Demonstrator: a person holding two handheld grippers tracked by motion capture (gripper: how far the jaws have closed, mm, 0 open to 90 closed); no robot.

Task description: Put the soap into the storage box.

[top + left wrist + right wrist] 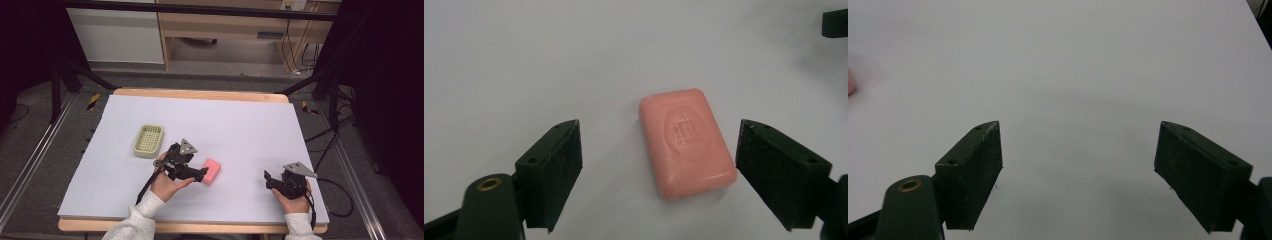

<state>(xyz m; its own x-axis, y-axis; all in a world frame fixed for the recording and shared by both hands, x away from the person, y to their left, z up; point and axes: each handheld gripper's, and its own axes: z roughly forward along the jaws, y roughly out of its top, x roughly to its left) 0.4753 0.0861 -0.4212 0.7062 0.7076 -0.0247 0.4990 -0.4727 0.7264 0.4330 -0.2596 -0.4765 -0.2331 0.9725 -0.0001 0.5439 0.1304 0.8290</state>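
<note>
Nearest the person's edge of the white foam-covered table (240, 120), two hands each hold a black two-jaw gripper. The right gripper (270, 181) rests near the table's right front corner, jaws spread wide over bare surface and gripping nothing, as the right gripper view (1078, 175) confirms. The left gripper (202, 172) sits nearer the centre, its tips at the near-left end of the pink rectangular bar of soap (212, 171), which lies flat on the table. In the left gripper view the left gripper (656, 172) has its jaws well apart, and the soap (686, 142) lies between them but off-centre: its lower right corner appears almost to touch the right-hand jaw, while a broad gap separates it from the left-hand one; actual contact cannot be confirmed. The soap's long axis runs roughly along the gripper's line of approach, slightly tilted, so the jaws would close across its shorter width; a small sideways correction would probably centre the grasp. The left hand is clearly the nearer one; the right is well apart from the bar. Farther off, to the left, stands a pale green slotted plastic soap tray (148, 141), empty, seen in the high view. The left gripper view alone resolves the embossed oval stamp on the soap's top face; the high view alone relates soap, tray and both hands.
</note>
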